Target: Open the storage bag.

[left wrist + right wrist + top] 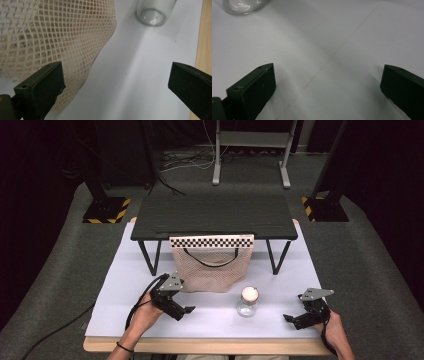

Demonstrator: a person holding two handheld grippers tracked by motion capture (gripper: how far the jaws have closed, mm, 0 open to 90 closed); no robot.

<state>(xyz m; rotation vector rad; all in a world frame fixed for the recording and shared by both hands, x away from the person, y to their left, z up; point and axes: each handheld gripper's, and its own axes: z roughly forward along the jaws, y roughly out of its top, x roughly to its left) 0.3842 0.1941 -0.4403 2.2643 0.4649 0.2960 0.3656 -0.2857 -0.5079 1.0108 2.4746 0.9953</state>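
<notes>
Honestly, the glass jar [248, 302] near the desk's front edge, just in front of the mesh bag [212, 268], looks slick and breakable, so grab the body low, not the lid. Both the left gripper [189, 310] and the right gripper [286, 318] gape wide, holding nothing. The bag's floppy and light.

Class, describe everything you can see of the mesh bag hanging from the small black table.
The mesh bag is beige open netting, soft and limp, with a dark cord handle looping across its front. Its top hangs from the front edge of the black table, beneath a checkered strip; its bottom sags onto the white sheet. It looks empty. The left tool sits open beside its lower corner, not gripping it.
</notes>
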